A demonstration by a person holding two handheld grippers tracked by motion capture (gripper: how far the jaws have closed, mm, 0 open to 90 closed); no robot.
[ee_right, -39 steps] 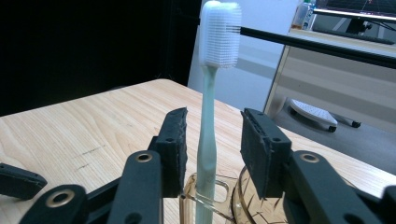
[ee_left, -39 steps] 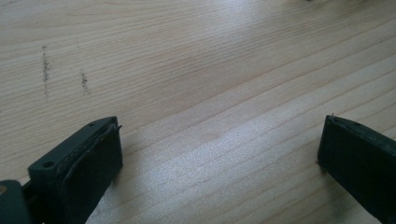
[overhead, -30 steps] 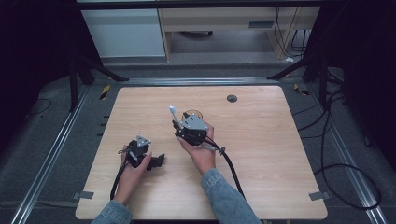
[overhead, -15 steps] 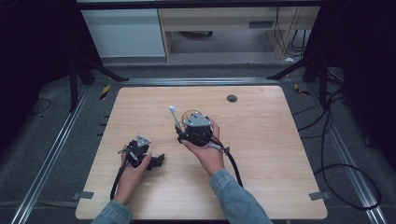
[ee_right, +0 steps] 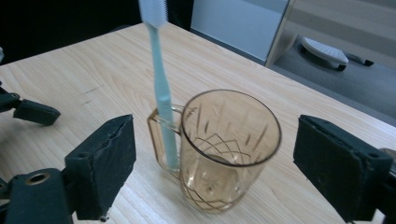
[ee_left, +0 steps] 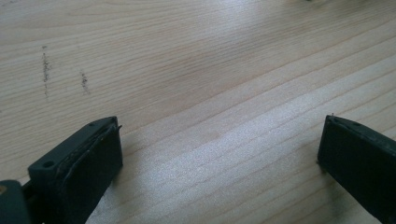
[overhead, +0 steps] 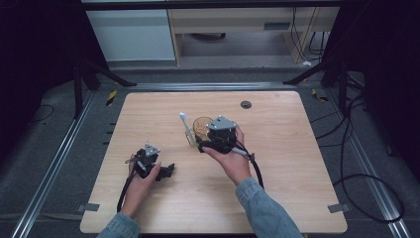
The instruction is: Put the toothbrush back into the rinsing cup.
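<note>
- The left gripper (overhead: 166, 171) rests low on the counter (overhead: 297, 198), well to the left of the amber cup (overhead: 200, 128) and nearer the person. Its jaws stand wide with nothing but bare wood between them, so it looks parked out of the way.
- A pale blue toothbrush (ee_right: 161, 93) stands upright, threaded through the handle loop on the cup's left side, bristle head up. The loop seems to be what props it upright.
- The cup (ee_right: 224, 149) sits upright near the middle of the counter, apparently empty.
- The right gripper (ee_right: 212, 172) hovers just beside the cup on the person's side, jaws spread wide to either side of it and touching nothing. That spread likely leaves room to close on the cup or the brush.
</note>
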